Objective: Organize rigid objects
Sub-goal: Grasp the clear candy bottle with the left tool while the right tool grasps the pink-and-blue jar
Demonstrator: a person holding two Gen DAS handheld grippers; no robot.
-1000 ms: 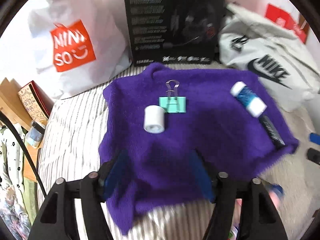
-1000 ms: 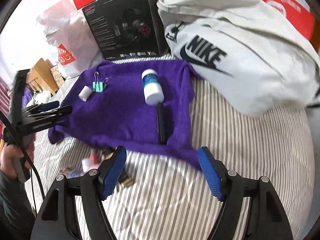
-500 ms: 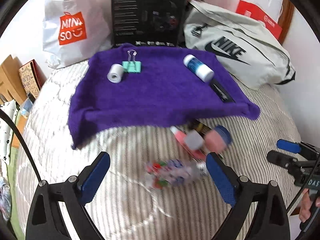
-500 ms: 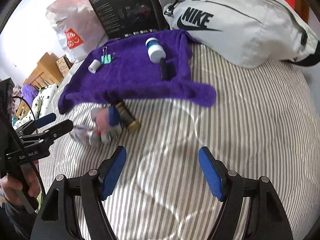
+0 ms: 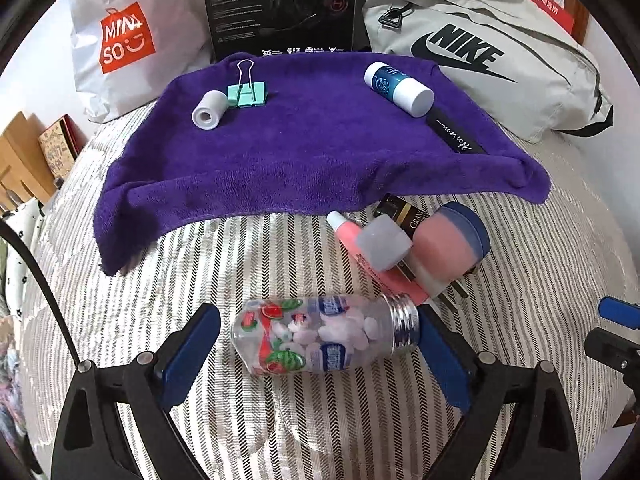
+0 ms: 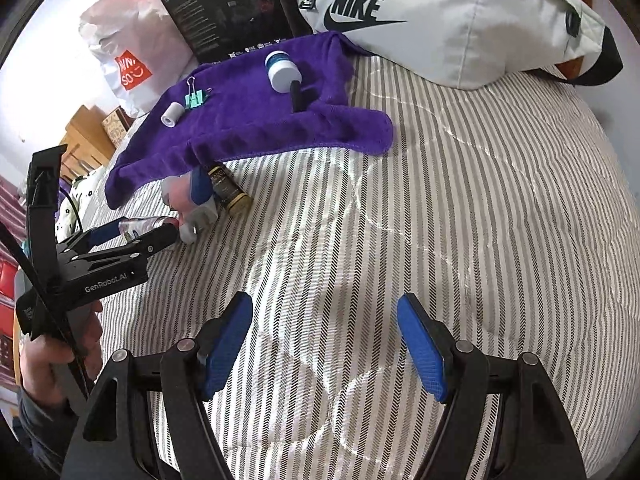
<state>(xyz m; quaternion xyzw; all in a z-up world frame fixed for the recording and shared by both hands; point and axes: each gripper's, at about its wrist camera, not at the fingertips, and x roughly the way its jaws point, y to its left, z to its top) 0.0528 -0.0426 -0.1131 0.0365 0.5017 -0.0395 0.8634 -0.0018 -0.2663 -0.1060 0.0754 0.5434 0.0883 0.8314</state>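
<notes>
While your left gripper point(image 5: 318, 354) sits low over the striped bedcover point(image 6: 460, 220), its blue fingers point(image 5: 192, 346) stand wide apart on either side of a clear candy bottle point(image 5: 324, 340) lying on its side, silver neck toward the right finger. The right pad looks to be just beside or touching that neck; the left pad is clear of the bottle's base (the jaws have not closed on it). Your right gripper point(image 6: 324, 350) is likewise spread wide and holds nothing, hovering over bare bedcover well apart from every item.

Just beyond the bottle lies a loose cluster: a pink tube point(image 5: 360, 252), a grey cap point(image 5: 384, 242) resting on it, a pink jar with a blue lid point(image 5: 450, 248) on its side, and a dark gold-banded tube point(image 5: 400, 212) partly under the others, its far end at the towel's edge.

The purple towel point(image 5: 312, 148) is spread further back. On it, toward the left, a white tape roll point(image 5: 208, 111) lies just beside a green binder clip point(image 5: 246, 92). Toward the right, a blue and white bottle point(image 5: 398, 88) lies on its side, its white cap at the end of a black pen-like stick point(image 5: 454, 136).

Behind the towel stand a white shopping bag point(image 5: 128, 40), a black box point(image 5: 280, 4) and a grey sports bag point(image 5: 480, 44). From the right wrist view, your hand point(image 6: 52, 360) grips the left gripper's handle.
</notes>
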